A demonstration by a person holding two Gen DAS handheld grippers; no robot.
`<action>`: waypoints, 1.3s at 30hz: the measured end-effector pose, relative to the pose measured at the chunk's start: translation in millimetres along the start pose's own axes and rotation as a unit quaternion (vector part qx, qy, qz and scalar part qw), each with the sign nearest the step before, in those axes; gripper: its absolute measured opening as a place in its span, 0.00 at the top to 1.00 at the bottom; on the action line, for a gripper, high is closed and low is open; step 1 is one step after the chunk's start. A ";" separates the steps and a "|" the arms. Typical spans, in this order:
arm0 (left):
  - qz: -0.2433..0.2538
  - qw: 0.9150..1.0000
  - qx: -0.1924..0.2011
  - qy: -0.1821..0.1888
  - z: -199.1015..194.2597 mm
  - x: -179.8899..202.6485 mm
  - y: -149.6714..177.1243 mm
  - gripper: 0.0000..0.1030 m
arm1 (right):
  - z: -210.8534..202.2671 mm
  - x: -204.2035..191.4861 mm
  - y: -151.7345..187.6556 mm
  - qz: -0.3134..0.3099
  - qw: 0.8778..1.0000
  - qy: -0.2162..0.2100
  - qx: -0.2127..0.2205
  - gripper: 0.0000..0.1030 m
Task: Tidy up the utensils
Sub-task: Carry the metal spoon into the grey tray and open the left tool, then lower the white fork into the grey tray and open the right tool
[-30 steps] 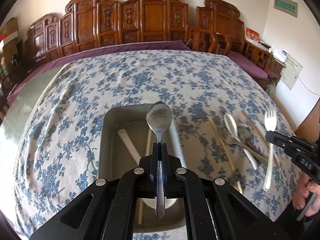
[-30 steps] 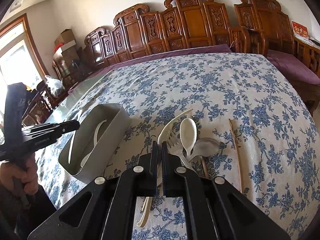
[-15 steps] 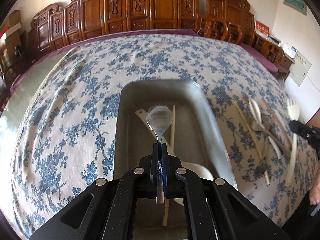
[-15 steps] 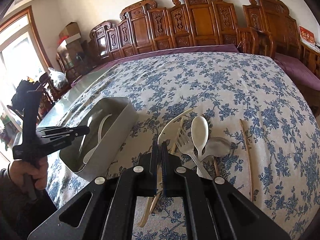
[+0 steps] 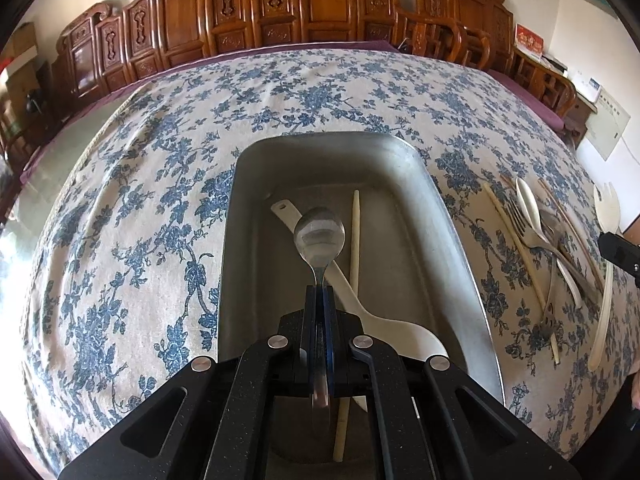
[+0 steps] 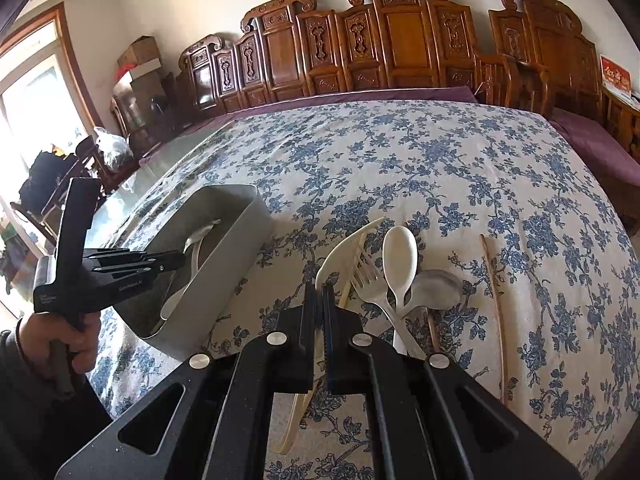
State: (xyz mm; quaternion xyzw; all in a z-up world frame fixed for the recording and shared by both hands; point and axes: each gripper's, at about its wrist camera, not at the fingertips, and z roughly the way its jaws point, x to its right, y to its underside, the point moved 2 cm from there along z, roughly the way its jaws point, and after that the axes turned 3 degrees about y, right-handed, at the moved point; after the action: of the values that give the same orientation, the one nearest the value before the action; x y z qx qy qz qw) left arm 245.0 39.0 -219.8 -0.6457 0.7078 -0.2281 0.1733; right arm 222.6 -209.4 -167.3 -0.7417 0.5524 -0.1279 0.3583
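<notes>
While the left gripper (image 5: 319, 296) hangs over the metal tray (image 5: 452, 232), its jaws are clenched on the neck of a steel spoon (image 5: 319, 236), bowl pointing far, w/ the handle running back between the fingers. The spoon sits above a white spatula (image 5: 376, 316) and a pale chopstick (image 5: 354, 236) already lying in the tray. Judging by looks, the spoon is light, rigid and slick, so a narrow-neck grip could let it pivot; holding nearer mid-handle seems steadier.

The right gripper (image 6: 319, 292) has its jaws nearly closed w/ nothing visibly between them, poised above the loose pile on the bench (image 6: 460, 168): white fork (image 6: 340, 252), metal fork (image 6: 370, 284), white spoon (image 6: 400, 260), second steel spoon (image 6: 436, 288), wooden chopstick (image 6: 496, 308). Plastic pieces are prob light and a bit flexy; take them by the handles, not the heads.
</notes>
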 end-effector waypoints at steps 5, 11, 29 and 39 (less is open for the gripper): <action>-0.005 1.000 -0.002 -0.003 -0.3 -2.6 -0.6 0.97 | -1.0 -1.1 3.1 -0.001 1.000 0.009 -0.003 0.96; -0.011 1.000 0.013 0.003 -14.0 -6.4 -1.8 0.91 | -4.9 -11.9 1.4 -0.003 1.000 0.005 -0.001 0.96; -0.022 0.996 0.082 -0.004 -66.9 -39.0 -16.8 0.89 | 14.4 -105.9 -52.7 -0.045 0.997 -0.054 0.017 0.96; -0.046 0.994 0.097 -0.008 -79.6 -61.9 -18.8 0.89 | 61.2 -140.9 -62.6 -0.024 0.996 -0.082 -0.013 0.96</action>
State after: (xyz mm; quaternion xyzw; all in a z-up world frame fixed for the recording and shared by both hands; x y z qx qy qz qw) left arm 224.3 107.2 -146.0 -0.6598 0.6501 -0.2987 0.2299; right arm 253.7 -48.8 -139.7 -0.7674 0.5044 -0.0681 0.3899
